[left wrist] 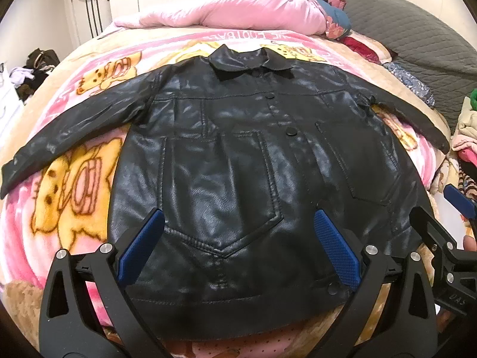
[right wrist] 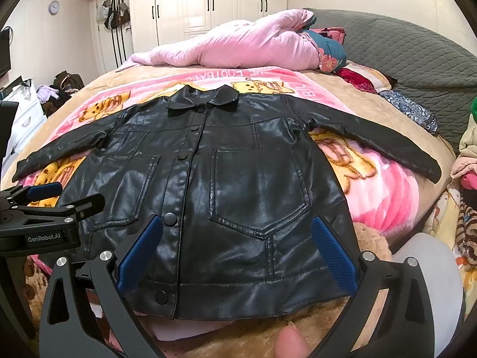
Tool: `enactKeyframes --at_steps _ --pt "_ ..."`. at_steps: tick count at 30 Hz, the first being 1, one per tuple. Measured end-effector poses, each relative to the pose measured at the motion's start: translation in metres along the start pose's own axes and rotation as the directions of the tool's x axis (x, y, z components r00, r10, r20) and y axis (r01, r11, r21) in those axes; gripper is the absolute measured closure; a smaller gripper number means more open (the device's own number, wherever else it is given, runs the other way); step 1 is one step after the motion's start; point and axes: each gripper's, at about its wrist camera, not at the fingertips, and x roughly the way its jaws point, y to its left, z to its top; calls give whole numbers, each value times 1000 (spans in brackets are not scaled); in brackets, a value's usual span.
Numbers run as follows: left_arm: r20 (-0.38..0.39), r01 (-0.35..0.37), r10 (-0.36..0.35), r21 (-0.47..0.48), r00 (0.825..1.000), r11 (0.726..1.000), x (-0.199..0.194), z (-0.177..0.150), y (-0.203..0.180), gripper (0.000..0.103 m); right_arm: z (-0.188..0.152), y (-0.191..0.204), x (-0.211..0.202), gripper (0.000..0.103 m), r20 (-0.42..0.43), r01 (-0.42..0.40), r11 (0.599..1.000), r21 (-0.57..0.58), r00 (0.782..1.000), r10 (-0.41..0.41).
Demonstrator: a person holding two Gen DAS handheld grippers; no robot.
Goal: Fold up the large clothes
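item: black jacket [left wrist: 232, 164], glossy, leather-like, lying front up and buttoned on a pink cartoon blanket [left wrist: 74, 185] over the bed, collar at 12 o'clock, hem at 6 o'clock, both sleeves spread out toward 9 and 3 o'clock.

left gripper [left wrist: 238, 244]: jaws stood wide apart, holding nothing, hovering over the hem at 6 o'clock. right gripper [right wrist: 238, 250]: jaws likewise wide apart and empty, above the hem near the pocket [right wrist: 256, 191].

surroundings: pink quilt [right wrist: 238, 47] heaped at 12 o'clock beyond the collar; heap of clothes [right wrist: 465, 155] at the bed edge at 3 o'clock.

risks, as judged: the slick, stiff material seemed likely to slip from a shallow pinch or spring open after a fold; a grab might have caught the soft blanket along with the hem; a folded sleeve could have slid off the glossy body.
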Motion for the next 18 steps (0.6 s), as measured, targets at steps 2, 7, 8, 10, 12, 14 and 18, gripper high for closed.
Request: enactKeyframes --at_steps 2,7,8,10,12,14,18 --pt "5 5 -5 3 1000 1000 0 1 -1 9 1 -1 1 4 -3 -2 1000 2 1000 2" --pt "8 7 -8 14 1000 1000 2 9 -4 9 4 -5 5 4 -5 -8 1000 19 1000 8" --pt "18 4 -4 24 1000 1000 1 11 -5 9 5 -6 5 4 -3 -7 1000 25 1000 7" --pt "30 0 -1 32 1000 999 0 16 -7 9 8 -9 7 4 -3 -12 999 34 1000 12" --pt "37 7 -8 34 999 999 0 20 -9 9 11 -15 8 4 2 -13 999 42 1000 13" --pt "39 13 -14 36 999 999 1 25 -10 9 14 -19 9 4 5 -14 999 47 1000 14" --pt "12 30 -30 12 999 999 8 35 -13 9 22 -26 11 4 10 -24 998 65 1000 23"
